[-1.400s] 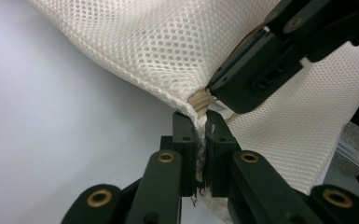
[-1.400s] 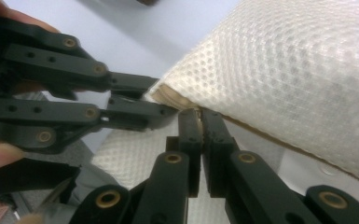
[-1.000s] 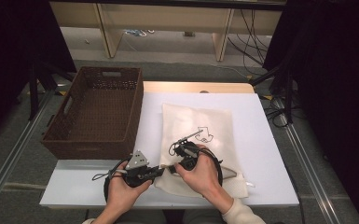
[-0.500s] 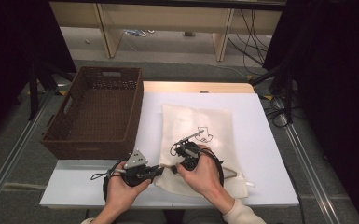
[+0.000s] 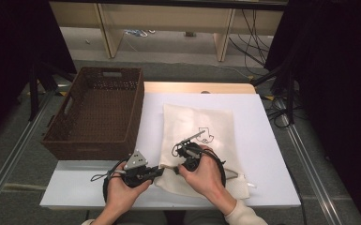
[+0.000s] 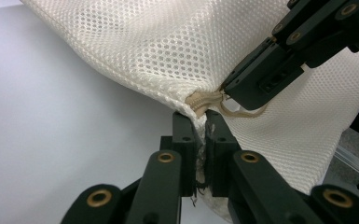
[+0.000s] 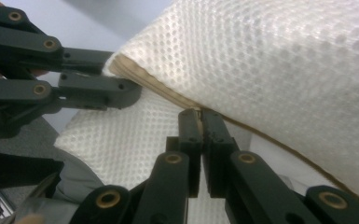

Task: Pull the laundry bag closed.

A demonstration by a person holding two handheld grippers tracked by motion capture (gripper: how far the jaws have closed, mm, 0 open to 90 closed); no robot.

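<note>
Mesh bag (image 5: 201, 140) lies flat on the white table (image 5: 272, 154), right of centre, its near end hanging toward the table's front edge. Wicker basket (image 5: 98, 112) sits on the table's left edge, well apart from the work.

Left tongs (image 6: 200, 135) are clamped on the bag's corner, right at the beige zipper end (image 6: 200, 100); mesh is bunched between the pads. Right tongs (image 7: 200, 123) are pinched together on the zipper seam, on what I take to be the pull tab (image 7: 198, 114), though it is too small to be sure. The two tongs sit just beside each other at the bag's near-left corner (image 5: 166, 168).

Handling judgement: the bag is light, soft and floppy, open mesh weave. It offers no stiffness, so it will drape and fold wherever it isn't supported. Mesh can snag on pad edges and stretch if tugged hard. Best holds, I think, are the stitched zipper tape and the seamed corners, where the fabric is doubled; plain mesh would slip or pucker. One hold must anchor the corner while the other draws along the zipper.
</note>
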